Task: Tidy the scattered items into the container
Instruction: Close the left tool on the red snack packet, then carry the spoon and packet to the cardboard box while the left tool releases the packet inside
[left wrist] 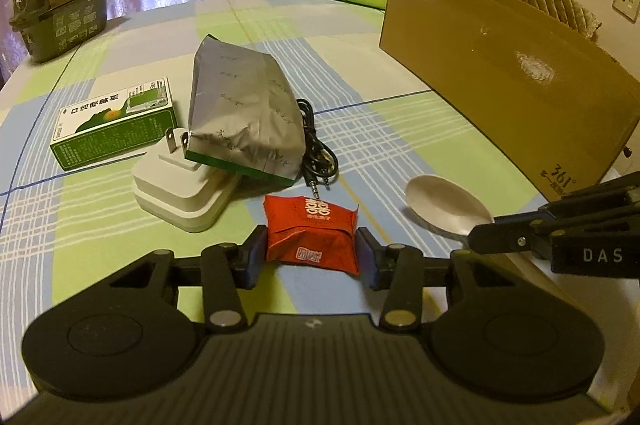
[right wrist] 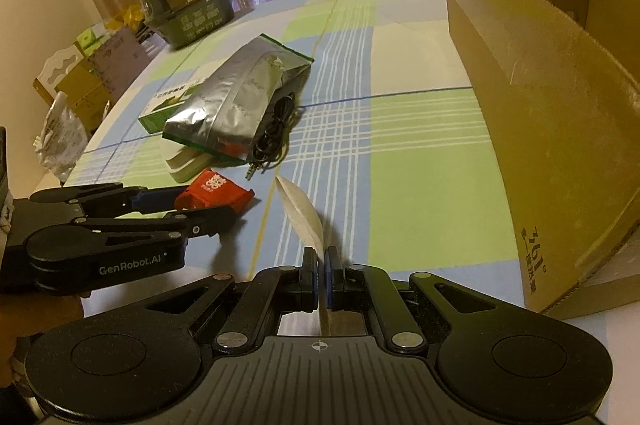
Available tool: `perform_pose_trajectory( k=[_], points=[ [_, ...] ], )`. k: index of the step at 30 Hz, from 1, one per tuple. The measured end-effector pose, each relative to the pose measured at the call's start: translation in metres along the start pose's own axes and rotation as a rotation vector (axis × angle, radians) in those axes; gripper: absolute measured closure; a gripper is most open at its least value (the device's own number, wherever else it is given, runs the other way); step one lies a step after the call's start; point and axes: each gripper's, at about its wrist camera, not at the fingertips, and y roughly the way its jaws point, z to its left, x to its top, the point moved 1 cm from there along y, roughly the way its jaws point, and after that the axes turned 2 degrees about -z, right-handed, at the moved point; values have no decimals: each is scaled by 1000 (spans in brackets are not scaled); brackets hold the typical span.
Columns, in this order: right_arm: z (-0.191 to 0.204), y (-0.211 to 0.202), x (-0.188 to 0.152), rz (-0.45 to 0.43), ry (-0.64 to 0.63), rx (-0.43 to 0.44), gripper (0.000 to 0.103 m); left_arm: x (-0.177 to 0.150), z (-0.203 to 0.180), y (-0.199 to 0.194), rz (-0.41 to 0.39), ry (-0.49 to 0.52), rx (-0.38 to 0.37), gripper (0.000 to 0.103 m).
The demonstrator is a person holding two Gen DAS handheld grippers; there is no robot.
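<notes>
Tidying barely begun | left hand-held gripper (left wrist: pixel 311 252) pinching red packet (left wrist: pixel 316 233) | right hand-held gripper (right wrist: pixel 320 275) clamped on spoon (right wrist: pixel 302 215) | box (right wrist: pixel 552 129) at 2 o'clock | pouch (left wrist: pixel 244 113), charger (left wrist: pixel 182 191), cable (left wrist: pixel 318 153) left on tabletop (left wrist: pixel 392 129)

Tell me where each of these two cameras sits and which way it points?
Left wrist: sits behind the left gripper, looking across the table at the red packet between its fingers; the right gripper enters from the right.
Right wrist: sits behind the right gripper, looking along the spoon it pinches; the left gripper shows left.
Shared: packet, spoon, cardboard box.
</notes>
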Motion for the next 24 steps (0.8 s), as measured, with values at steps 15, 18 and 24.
perform_pose_trajectory(
  k=[15,18,24],
  points=[
    [11,-37,9,-67,-23,-17,97,0,-3,-25,-27,-5,-7,63],
    [13,-50,14,-94,-28,-20,97,5,-7,-36,-45,8,1,63],
    [17,-85,27,-175,-26,-22,97,16,-28,-64,-75,13,-1,63]
  ],
)
